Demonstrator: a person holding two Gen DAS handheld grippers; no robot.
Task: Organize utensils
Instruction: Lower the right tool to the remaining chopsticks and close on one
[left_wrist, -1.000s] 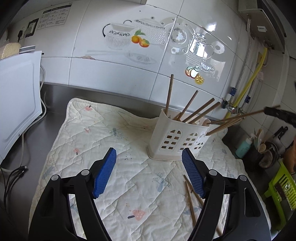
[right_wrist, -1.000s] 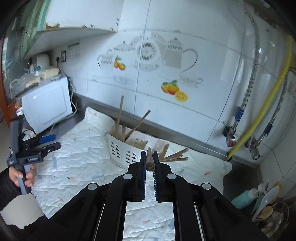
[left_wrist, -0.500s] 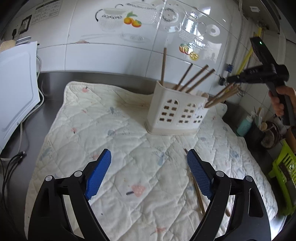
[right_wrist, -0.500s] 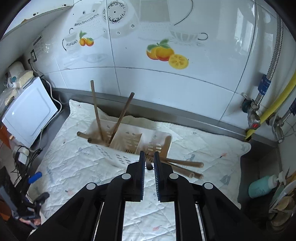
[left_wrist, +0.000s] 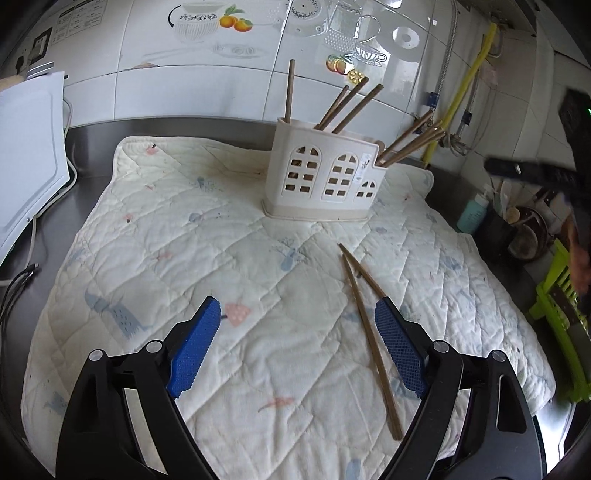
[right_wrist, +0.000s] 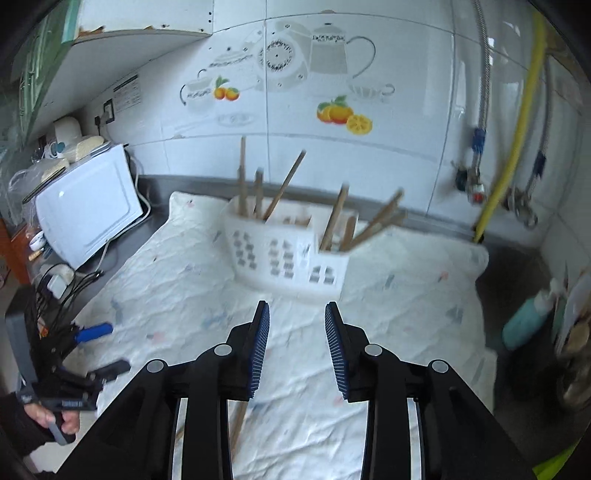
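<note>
A white plastic utensil holder (left_wrist: 325, 177) stands at the back of a quilted mat (left_wrist: 207, 258), with several wooden chopsticks upright or leaning in it. It also shows in the right wrist view (right_wrist: 284, 254). Two loose chopsticks (left_wrist: 364, 314) lie on the mat in front of it, just left of my left gripper's right finger; one shows under my right gripper (right_wrist: 240, 424). My left gripper (left_wrist: 297, 347) is open and empty above the mat. My right gripper (right_wrist: 297, 347) is open and empty, short of the holder.
A white microwave (right_wrist: 88, 206) stands on the steel counter at the left with cables (left_wrist: 18, 280) beside it. A teal bottle (right_wrist: 524, 317), a dark pot (left_wrist: 524, 236) and a green rack (left_wrist: 557, 317) are at the right. Pipes (right_wrist: 513, 129) run down the tiled wall.
My right gripper let go of its chopstick into the holder, opened and drew back. My left gripper drew back and tilted down, so the two loose chopsticks now show in full.
</note>
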